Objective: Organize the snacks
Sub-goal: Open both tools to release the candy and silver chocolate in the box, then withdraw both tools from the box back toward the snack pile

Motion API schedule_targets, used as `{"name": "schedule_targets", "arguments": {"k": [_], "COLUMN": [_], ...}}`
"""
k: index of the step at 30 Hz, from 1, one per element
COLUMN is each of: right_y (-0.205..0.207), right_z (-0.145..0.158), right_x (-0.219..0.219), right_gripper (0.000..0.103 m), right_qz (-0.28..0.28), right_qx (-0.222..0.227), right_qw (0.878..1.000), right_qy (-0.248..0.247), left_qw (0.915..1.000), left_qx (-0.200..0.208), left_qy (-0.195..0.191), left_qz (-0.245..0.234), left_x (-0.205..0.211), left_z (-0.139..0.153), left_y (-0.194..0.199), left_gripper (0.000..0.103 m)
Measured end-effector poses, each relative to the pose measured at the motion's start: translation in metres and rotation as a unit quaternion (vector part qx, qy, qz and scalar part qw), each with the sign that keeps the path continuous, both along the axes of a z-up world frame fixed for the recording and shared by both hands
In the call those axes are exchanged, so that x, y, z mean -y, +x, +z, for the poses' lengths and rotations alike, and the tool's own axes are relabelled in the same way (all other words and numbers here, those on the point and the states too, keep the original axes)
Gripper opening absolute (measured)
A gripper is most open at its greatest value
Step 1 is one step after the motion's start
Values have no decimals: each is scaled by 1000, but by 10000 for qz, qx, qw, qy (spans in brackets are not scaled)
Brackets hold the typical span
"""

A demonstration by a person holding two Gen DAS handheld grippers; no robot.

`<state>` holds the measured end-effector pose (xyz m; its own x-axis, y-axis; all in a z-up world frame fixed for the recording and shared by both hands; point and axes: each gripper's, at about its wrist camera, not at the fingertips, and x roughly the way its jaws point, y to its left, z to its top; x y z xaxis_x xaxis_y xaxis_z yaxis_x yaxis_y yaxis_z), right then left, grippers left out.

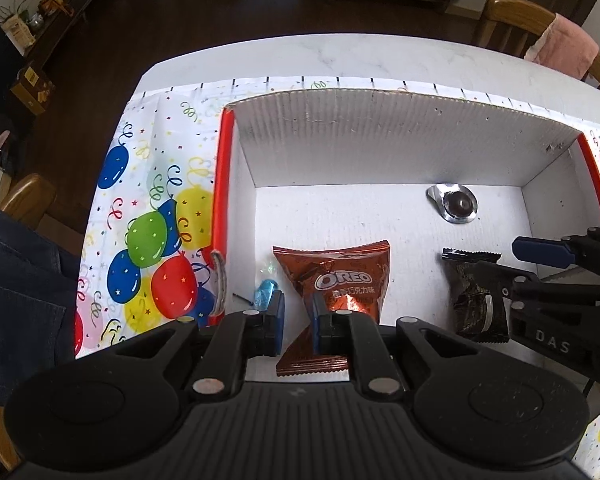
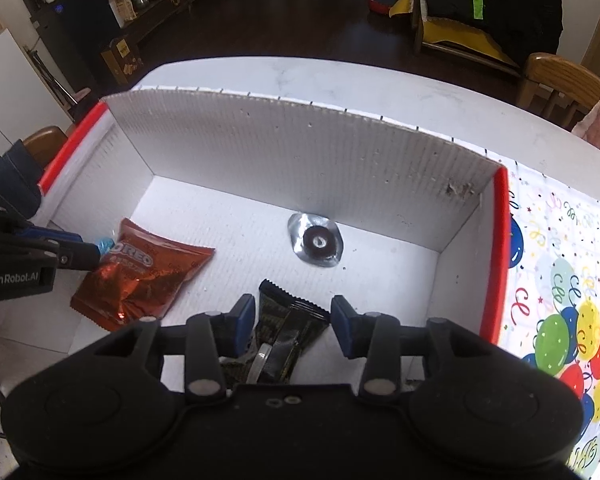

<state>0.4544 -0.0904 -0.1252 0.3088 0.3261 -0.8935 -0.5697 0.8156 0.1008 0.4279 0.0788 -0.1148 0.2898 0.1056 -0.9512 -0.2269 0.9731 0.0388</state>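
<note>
A white corrugated box (image 1: 380, 140) with red edges holds the snacks. A brown Oreo packet (image 1: 342, 280) lies on its floor; it also shows in the right wrist view (image 2: 140, 276). My left gripper (image 1: 298, 320) is open over the packet's near left corner, with a small blue candy (image 1: 265, 293) by its left finger. A black snack packet (image 2: 288, 332) lies between the fingers of my right gripper (image 2: 294, 320), which is open. A round foil-wrapped chocolate (image 2: 316, 245) sits near the box's back wall.
The box (image 2: 300, 152) stands on a balloon-print cloth (image 1: 152, 224) over a white table (image 1: 340, 56). Wooden chairs (image 1: 540, 28) stand around the table. Jeans hang over a chair at the left.
</note>
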Motion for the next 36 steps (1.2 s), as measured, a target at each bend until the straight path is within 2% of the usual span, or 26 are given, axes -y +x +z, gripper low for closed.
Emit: {"name": "schedule_targets", "arguments": {"k": [12, 19, 23, 28, 31, 33, 36], "right_y": [-23, -51, -71, -97, -112, -122, -135], "right_z": [45, 74, 88, 104, 112, 116, 121], "right_x": [20, 27, 30, 33, 35, 38, 41], "right_gripper": [48, 55, 62, 64, 71, 72, 75], "right_qz": [-63, -135, -174, -176, -205, -230, -281], "right_qx": [282, 491, 610, 768, 858, 903, 951], "right_qw": [9986, 9963, 9947, 9927, 9912, 9903, 9890], "right_qy": [444, 688, 811, 918, 982, 1036, 1101], "left_qw": [9987, 9962, 9941, 9914, 9898, 9890, 9870], "left_qx": [498, 851, 1049, 1259, 1358, 1402, 1531], "left_qy": [-135, -199, -243, -295, -354, -367, -384], "left_qz": [-21, -65, -108, -201, -236, -285, -308], "left_x": [3, 7, 9, 11, 12, 13, 13], "left_z": [34, 56, 69, 83, 90, 93, 97], "left_y": [-30, -58, -77, -103, -119, -128, -144], "left_gripper": [20, 21, 29, 29, 29, 32, 53]}}
